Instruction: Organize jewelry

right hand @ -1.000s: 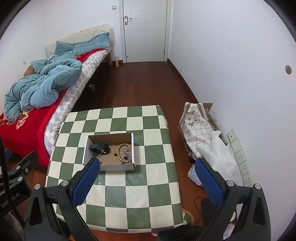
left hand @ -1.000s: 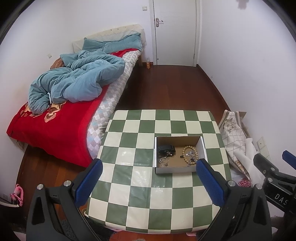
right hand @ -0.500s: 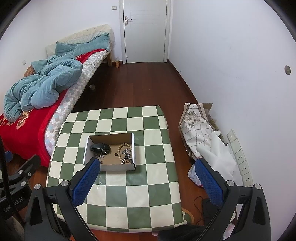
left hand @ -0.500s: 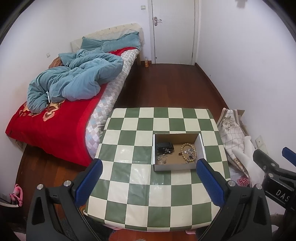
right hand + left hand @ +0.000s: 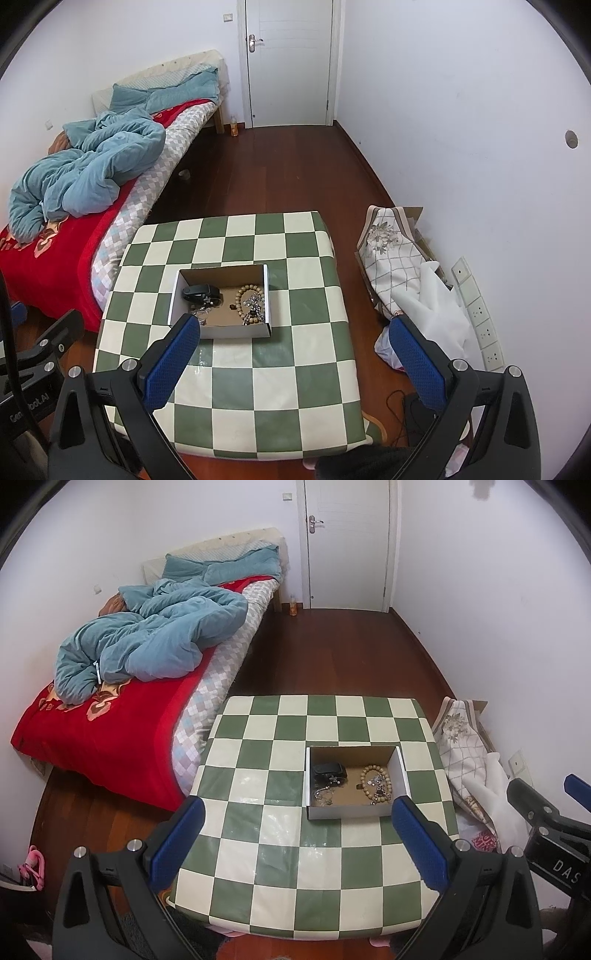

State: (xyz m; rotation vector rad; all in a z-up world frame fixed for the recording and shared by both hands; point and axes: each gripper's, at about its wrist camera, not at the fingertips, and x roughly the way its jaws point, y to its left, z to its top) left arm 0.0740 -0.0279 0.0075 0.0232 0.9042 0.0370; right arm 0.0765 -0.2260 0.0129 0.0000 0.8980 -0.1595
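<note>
You hold both grippers high above a low table (image 5: 258, 849) covered in a green-and-cream checkered cloth. Your left gripper (image 5: 295, 834) has its blue-padded fingers (image 5: 177, 842) spread wide with nothing between them, and your right gripper (image 5: 295, 354) is spread just as wide and equally empty.

The jewelry sits in an open cardboard box (image 5: 349, 811) toward the right side of the tabletop. In the box's left half lies a black watch or band (image 5: 328, 771), with a tangle of silver chain (image 5: 324, 793) just in front of it. In the right half lies a wooden bead bracelet (image 5: 373, 780), with more silver pieces (image 5: 380, 794) on top of it. From the right wrist view the same box (image 5: 236, 332) lies just past your right gripper's left finger.

Beside the table stands a bed (image 5: 110, 731) with a red blanket and a crumpled teal duvet (image 5: 147, 642). A patterned fabric bundle (image 5: 391, 266) leans by the right wall, near a white door (image 5: 291, 62).
</note>
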